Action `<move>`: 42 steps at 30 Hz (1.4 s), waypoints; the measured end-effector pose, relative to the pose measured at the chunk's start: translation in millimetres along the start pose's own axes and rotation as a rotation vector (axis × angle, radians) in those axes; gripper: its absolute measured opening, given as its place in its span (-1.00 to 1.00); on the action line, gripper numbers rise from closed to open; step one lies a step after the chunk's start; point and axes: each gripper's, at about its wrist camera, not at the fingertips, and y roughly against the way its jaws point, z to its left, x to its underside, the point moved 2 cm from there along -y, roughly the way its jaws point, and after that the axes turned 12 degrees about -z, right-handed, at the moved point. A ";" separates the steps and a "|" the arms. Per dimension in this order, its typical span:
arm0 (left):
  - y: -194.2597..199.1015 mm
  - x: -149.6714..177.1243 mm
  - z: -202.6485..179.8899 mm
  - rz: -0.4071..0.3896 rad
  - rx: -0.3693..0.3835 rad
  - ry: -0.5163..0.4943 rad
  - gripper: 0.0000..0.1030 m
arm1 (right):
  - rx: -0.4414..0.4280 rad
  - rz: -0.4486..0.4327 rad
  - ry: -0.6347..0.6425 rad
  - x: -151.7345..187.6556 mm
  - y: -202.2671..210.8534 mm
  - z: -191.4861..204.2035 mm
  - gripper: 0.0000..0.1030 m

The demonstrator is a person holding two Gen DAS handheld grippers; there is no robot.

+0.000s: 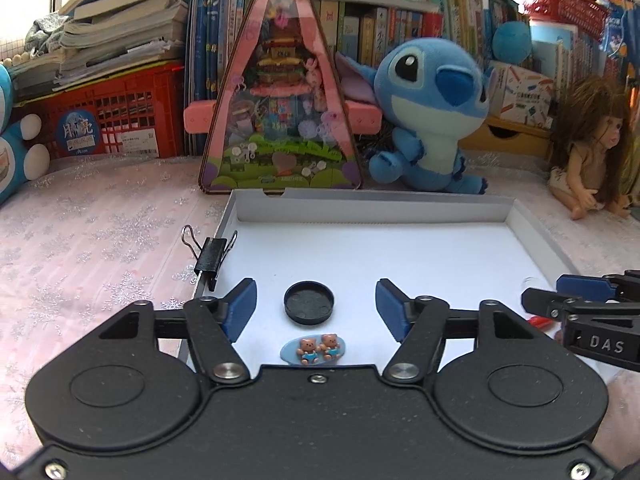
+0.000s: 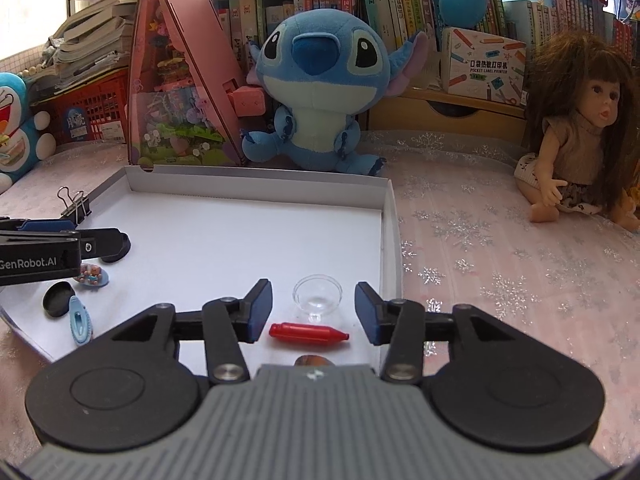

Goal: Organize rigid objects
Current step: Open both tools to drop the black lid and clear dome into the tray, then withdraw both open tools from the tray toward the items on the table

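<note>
Since both grippers stand half open and hold nothing, lift each one straight up so nothing gets bumped. The black cap (image 1: 309, 303) lies in the white tray (image 1: 440, 248) between the left gripper (image 1: 316, 308) fingers. The red pen cap (image 2: 307, 333) lies just under the right gripper (image 2: 314, 312), beside a glass dish (image 2: 318, 294). The grippers read "DAS" and "GenRobot.AI".

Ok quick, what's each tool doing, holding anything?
Left tool: open, holding nothing, black cap lying loose between its fingers.
Right tool: open, holding nothing, over the red pen.
</note>
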 end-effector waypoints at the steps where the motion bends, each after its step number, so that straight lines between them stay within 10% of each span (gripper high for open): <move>1: 3.3 -0.3 -0.5 -0.005 0.006 0.000 0.29 | 0.000 -0.003 0.001 0.0 2.3 0.1 0.25; 14: 66.2 11.0 -10.4 -0.047 0.098 -0.023 0.47 | -0.036 -0.060 0.004 8.5 49.9 -2.0 0.63; 42: 178.4 84.9 -13.1 -0.015 0.242 0.000 0.48 | -0.211 -0.104 0.031 79.4 156.2 14.7 0.68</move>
